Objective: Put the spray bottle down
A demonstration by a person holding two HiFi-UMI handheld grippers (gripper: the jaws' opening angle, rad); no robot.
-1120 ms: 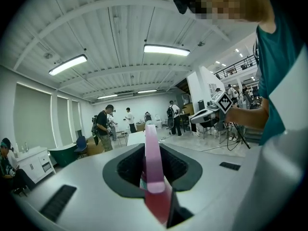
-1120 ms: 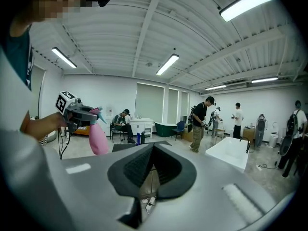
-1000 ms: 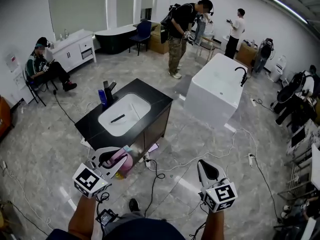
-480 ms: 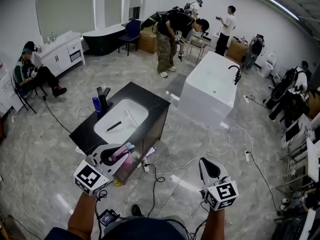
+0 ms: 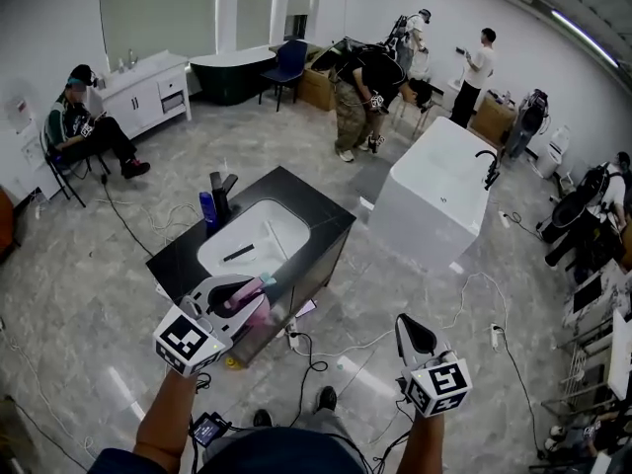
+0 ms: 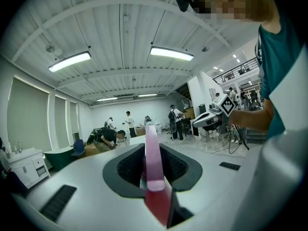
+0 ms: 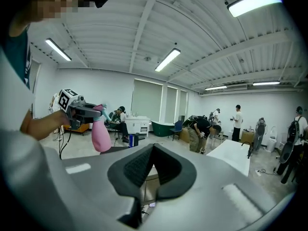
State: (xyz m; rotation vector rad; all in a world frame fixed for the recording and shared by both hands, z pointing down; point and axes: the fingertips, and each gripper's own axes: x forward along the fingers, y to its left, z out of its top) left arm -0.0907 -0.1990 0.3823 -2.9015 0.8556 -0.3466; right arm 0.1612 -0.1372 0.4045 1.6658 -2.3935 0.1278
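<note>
The spray bottle (image 5: 255, 314) in my left gripper (image 5: 247, 292) is smooth pink plastic with a soft sheen. The gripper's shell looks like matt light-grey plastic, and its pads (image 6: 130, 166) are dark, with a fine ribbed, rubbery texture. My right gripper (image 5: 415, 336) has the same finish. The vanity top (image 5: 321, 217) is glossy black and stone-like, set around a smooth, white, glazed-looking basin (image 5: 272, 227). The bathtub (image 5: 434, 181) is smooth white with a duller shine. The floor (image 5: 89, 284) is polished grey marble-look tile, carrying bright reflections.
</note>
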